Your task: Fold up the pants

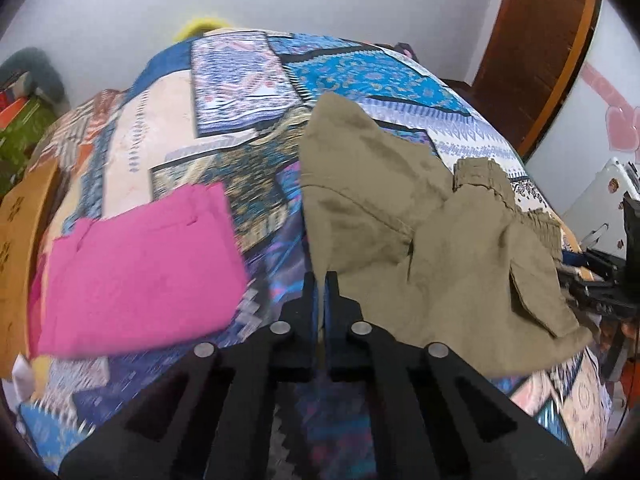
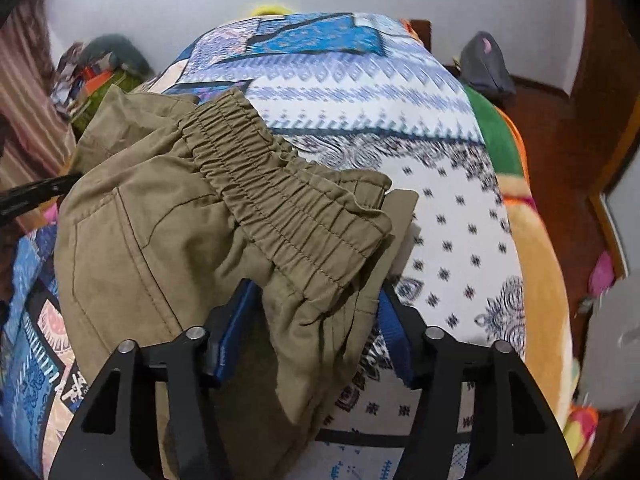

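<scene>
Olive khaki pants (image 1: 420,240) lie on a patterned bedspread (image 1: 240,100), partly folded, with the elastic waistband (image 2: 280,200) on top at the right. My left gripper (image 1: 320,280) is shut on the pants' left edge and holds it. My right gripper (image 2: 316,300) is open, its blue-padded fingers (image 2: 232,332) either side of the waistband end of the pants (image 2: 160,240), which drapes between them. The right gripper also shows at the right edge of the left wrist view (image 1: 600,280).
A folded pink garment (image 1: 136,272) lies on the bed left of the pants. A green and orange blanket (image 2: 520,200) lies along the bed's right side. A wooden door (image 1: 540,60) is at the back right, clutter (image 1: 24,112) at the back left.
</scene>
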